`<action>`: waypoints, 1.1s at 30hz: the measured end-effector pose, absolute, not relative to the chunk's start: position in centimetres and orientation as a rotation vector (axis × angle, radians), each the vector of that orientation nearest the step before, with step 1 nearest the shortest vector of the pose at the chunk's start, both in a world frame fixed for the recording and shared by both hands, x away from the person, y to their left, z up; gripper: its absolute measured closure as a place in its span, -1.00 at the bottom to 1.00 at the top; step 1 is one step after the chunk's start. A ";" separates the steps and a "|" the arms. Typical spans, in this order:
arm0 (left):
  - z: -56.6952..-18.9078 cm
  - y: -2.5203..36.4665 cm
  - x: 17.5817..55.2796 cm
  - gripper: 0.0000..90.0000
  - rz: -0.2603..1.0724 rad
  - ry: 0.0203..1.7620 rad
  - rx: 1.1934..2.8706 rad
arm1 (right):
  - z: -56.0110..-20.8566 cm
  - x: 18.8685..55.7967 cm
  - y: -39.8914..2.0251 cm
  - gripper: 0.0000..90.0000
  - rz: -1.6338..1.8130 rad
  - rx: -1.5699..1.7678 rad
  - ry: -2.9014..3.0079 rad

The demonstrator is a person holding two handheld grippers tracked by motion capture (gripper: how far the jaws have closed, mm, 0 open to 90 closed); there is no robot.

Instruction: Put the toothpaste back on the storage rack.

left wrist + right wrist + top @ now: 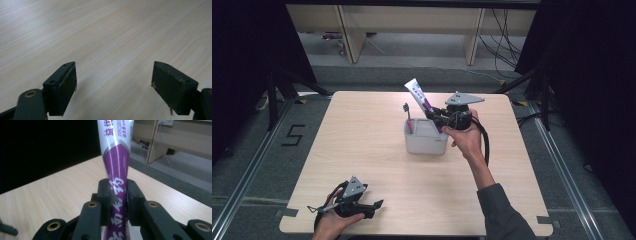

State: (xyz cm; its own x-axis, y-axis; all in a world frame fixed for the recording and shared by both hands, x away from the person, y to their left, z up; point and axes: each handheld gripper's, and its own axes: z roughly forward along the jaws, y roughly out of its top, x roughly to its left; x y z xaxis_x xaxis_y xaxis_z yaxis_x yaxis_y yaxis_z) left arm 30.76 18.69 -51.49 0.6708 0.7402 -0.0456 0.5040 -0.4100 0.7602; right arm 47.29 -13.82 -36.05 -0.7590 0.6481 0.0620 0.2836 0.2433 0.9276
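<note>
A pale wooden table is seen from above, with a white holder set a little toward 1 o'clock of its centre. A purple-and-white toothpaste tube is clamped between the jaws of the right gripper and held tilted over the holder's right side, its flat end raised toward 11 o'clock and its lower end at or inside the rim. A spill is judged the main risk: were the tube swung sideways while its lower end is caught by the rim, the light holder could be tipped or dragged. Slippage is also thought possible, since the tube is squeezed on a smooth, soft body that narrows under the jaws. A dark-headed toothbrush is stood in the holder's left compartment, at 9 o'clock of the tube, and could be knocked. The left gripper is rested at the table's 7 o'clock corner, jaws apart and empty, well clear of the work.
</note>
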 end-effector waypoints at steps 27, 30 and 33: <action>-51.4 18.6 30.6 -0.56 0.374 0.953 2.107 | -39.2 50.5 -12.0 0.70 1.562 1.012 2.019; -51.5 18.6 30.5 -0.55 0.373 0.953 2.112 | -39.6 50.7 -12.0 0.70 1.563 1.021 2.012; -51.6 18.6 30.6 -0.55 0.378 0.955 2.112 | -39.9 50.8 -11.9 0.70 1.570 1.030 2.013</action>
State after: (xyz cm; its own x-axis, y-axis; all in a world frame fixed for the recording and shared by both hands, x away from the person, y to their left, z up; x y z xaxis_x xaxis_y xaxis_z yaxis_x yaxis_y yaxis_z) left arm 30.55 18.56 -51.57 0.6747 0.7368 -0.0439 0.5075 -0.4200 0.7524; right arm 50.81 -11.87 -39.90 -0.6559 0.7429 0.1339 0.3109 0.1043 0.9447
